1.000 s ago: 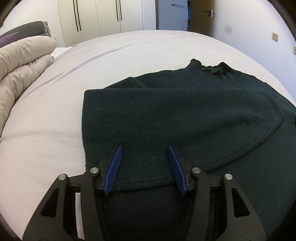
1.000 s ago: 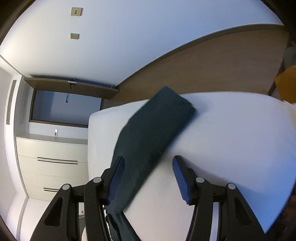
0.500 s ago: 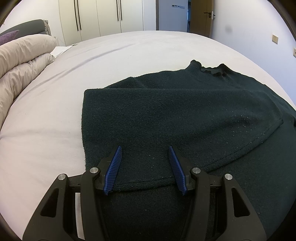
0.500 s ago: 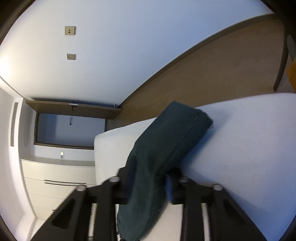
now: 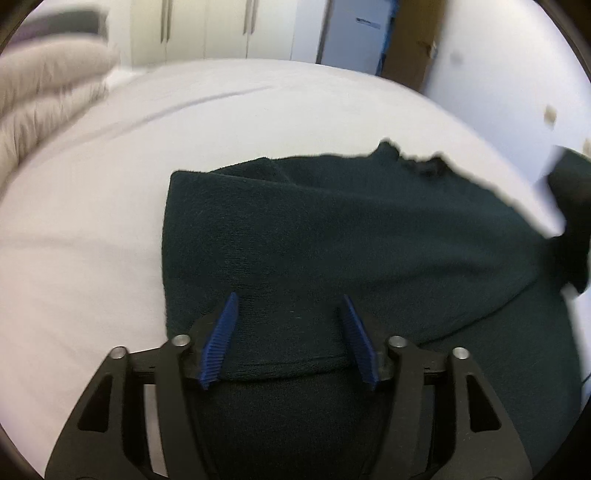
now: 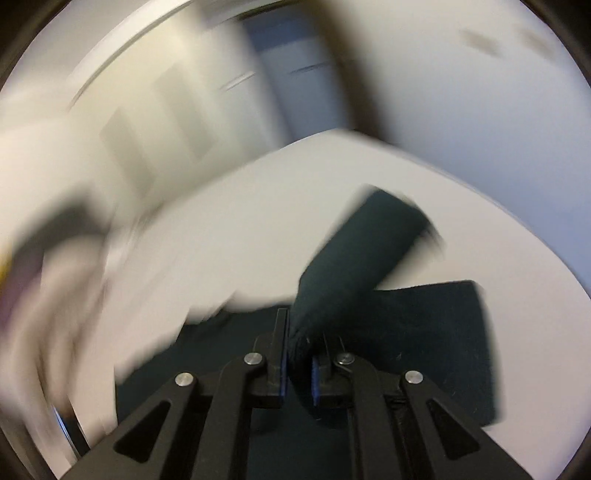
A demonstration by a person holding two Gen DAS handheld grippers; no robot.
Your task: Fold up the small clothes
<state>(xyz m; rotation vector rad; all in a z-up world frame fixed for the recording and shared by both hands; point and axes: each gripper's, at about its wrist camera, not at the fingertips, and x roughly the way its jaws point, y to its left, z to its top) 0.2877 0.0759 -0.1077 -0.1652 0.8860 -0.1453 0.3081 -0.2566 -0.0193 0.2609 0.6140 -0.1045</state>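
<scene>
Sweater sleeve (image 6: 365, 251), dark green knit, is pinched at its end between the blue pads (image 6: 283, 369) of the right tongs (image 6: 298, 363), whose jaws are closing with the cloth bunched between them. From that grip the sleeve runs up and to the right, lifted off the bed, and its far part is smeared by motion blur. Below and beside it more of the same dark knit lies flat, a squared edge reaching toward the right of the right wrist view.

The left tongs (image 5: 290, 332) stand apart and their jaws are opening; the blue pads (image 5: 221, 339) sit on either side of a folded edge of the sweater (image 5: 351, 240) without pressing it, the cloth passing between and under them. In front of these tongs the sweater lies spread on the white bed sheet (image 5: 81, 258), one layer folded over another with a straight fold line on its left side. Its ribbed collar (image 5: 413, 158) points away from the camera. At the right edge of the left wrist view a dark piece of the garment (image 5: 570, 229) hangs raised and blurred above the sheet.

Farther out, a beige duvet (image 5: 40, 96) is piled at the upper left of the bed. Behind the bed stand pale wardrobe doors (image 5: 207, 26) with long handles, and a brown door (image 5: 413, 40) is beside them.
</scene>
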